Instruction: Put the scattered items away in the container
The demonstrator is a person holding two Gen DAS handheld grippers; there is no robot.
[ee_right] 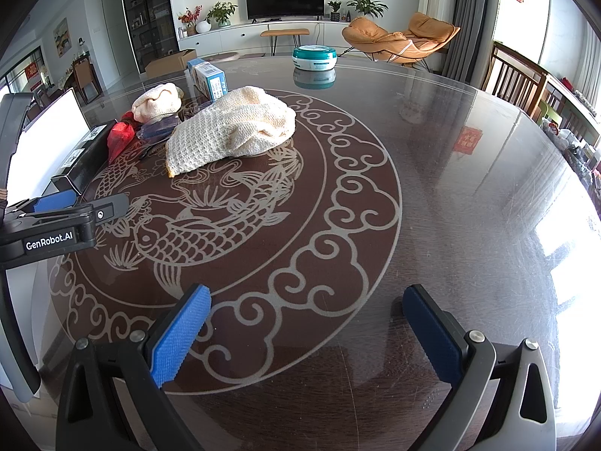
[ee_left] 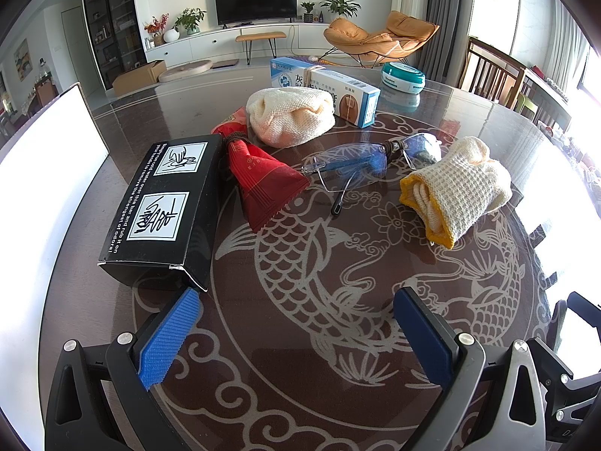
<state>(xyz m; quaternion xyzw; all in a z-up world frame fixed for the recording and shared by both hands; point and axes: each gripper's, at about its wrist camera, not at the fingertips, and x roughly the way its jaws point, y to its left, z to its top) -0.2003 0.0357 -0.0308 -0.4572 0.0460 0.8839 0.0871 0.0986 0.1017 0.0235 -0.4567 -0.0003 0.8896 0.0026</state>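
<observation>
Standing at table (ee_left: 180, 120) edge, white container (ee_left: 49, 139), interior unseen.

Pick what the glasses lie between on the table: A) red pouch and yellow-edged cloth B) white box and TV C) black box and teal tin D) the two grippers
A: in the left wrist view the glasses lie with the red pouch at one end and the yellow-edged cloth at the other.

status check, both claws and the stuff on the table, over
Left claw open, empty, above table. Right claw open, empty. Glasses, red pouch, black box untouched. White container at left, nothing blocking.
</observation>
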